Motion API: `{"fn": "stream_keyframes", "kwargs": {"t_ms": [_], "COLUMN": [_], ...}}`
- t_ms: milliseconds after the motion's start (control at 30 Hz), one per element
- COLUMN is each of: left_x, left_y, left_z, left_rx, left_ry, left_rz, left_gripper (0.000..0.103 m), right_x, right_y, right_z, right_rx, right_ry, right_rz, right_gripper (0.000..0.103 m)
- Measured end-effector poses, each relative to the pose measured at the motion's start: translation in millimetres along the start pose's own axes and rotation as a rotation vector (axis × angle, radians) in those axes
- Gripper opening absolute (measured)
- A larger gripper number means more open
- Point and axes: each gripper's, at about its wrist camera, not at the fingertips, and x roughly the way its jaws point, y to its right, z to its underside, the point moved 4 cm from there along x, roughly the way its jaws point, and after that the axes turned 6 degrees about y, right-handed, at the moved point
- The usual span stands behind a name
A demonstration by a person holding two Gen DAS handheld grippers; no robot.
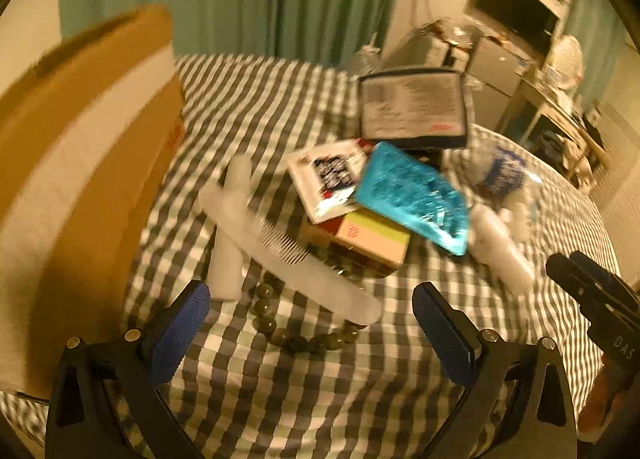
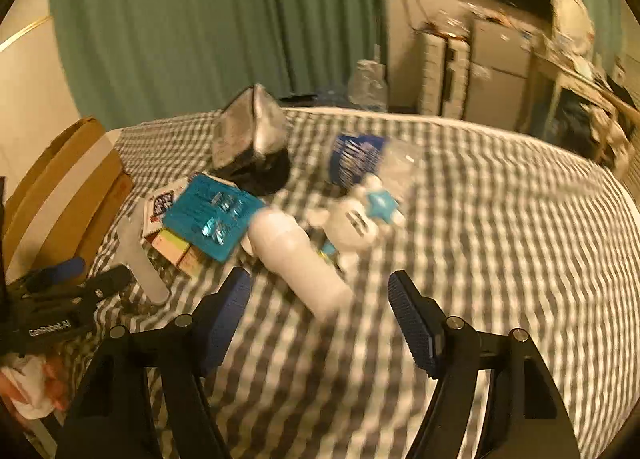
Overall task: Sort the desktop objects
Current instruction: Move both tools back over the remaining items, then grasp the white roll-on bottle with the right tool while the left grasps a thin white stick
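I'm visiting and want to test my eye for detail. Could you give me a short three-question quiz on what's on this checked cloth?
1. True or false: the white comb lies across the bead bracelet.
2. What rests on top of the small box: A) the blue packet, B) the white bottle, C) the cardboard box?
3. Fill in: the left gripper and the right gripper are both ____, holding nothing.

Key: 1 true; 2 A; 3 open.

cardboard box [image 1: 80,179] edge-cropped, toy figure [image 2: 360,219] blurred
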Motion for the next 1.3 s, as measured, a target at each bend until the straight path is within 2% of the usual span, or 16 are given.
{"fn": "stream_keyframes", "kwargs": {"t_ms": [67, 100, 133, 233, 433, 500, 533, 567, 633, 667, 733, 867, 1000, 1300], "left_x": [9.0, 11.3, 13.9, 24.1, 43.4, 41.5, 40.2, 39.1, 38.4, 36.2, 28.8, 16.8, 1.0, -29.2], "left_y": [-2.6, -2.1, -1.6, -1.5, -7.2, -6.1, -3.5, -0.6, 3.6, 3.8, 1.9, 2.6, -3.4, -3.9], "left_z": [3.1, 3.7, 4.1, 6.3, 4.2, 3.1, 3.4, 3.9, 4.8, 3.9, 2.6, 1.3, 1.5, -5.5], "left_rx": [-0.005, -0.003, 0.002, 0.010, -0.039, -0.032, -0.013, 0.013, 0.078, 0.087, 0.063, 0.073, 0.054, 0.082], "left_ry": [-0.021, -0.023, -0.025, -0.030, -0.076, -0.071, -0.075, -0.079, -0.092, -0.088, -0.092, -0.085, -0.070, -0.029], "left_rz": [-0.011, -0.007, -0.001, 0.005, 0.019, 0.033, 0.047, 0.053, 0.037, 0.043, 0.098, 0.100, 0.124, 0.166], "left_gripper": [0.103, 0.103, 0.103, 0.103, 0.102, 0.097, 0.083, 0.054, 0.038, 0.027, 0.018, 0.011, 0.008, 0.003], "right_x": [17.6, 27.9, 34.8, 48.8, 67.6, 75.0, 75.9, 76.2, 73.9, 72.2, 68.0, 56.6, 44.5, 15.9], "right_y": [-3.3, -5.7, -7.5, -18.4, -22.0, -18.5, -17.3, -17.1, -17.3, -17.8, -17.6, -14.1, -10.4, -1.5], "right_z": [-3.5, -4.3, -5.1, -1.8, 2.3, 4.3, 5.6, 6.7, 8.4, 9.7, 11.7, 16.0, 20.0, 25.6], "right_rx": [-0.020, -0.030, -0.043, -0.092, -0.140, -0.116, -0.097, -0.089, -0.091, -0.093, -0.091, -0.077, -0.051, 0.040], "right_ry": [-0.026, -0.048, -0.056, -0.082, -0.123, -0.142, -0.144, -0.147, -0.147, -0.151, -0.154, -0.168, -0.183, -0.185], "right_rz": [-0.033, -0.050, -0.043, -0.050, -0.045, -0.064, -0.075, -0.080, -0.076, -0.072, -0.062, -0.049, -0.036, -0.027], "right_gripper": [0.070, 0.060, 0.057, 0.056, 0.053, 0.051, 0.050, 0.049, 0.047, 0.046, 0.044, 0.042, 0.041, 0.041]}}
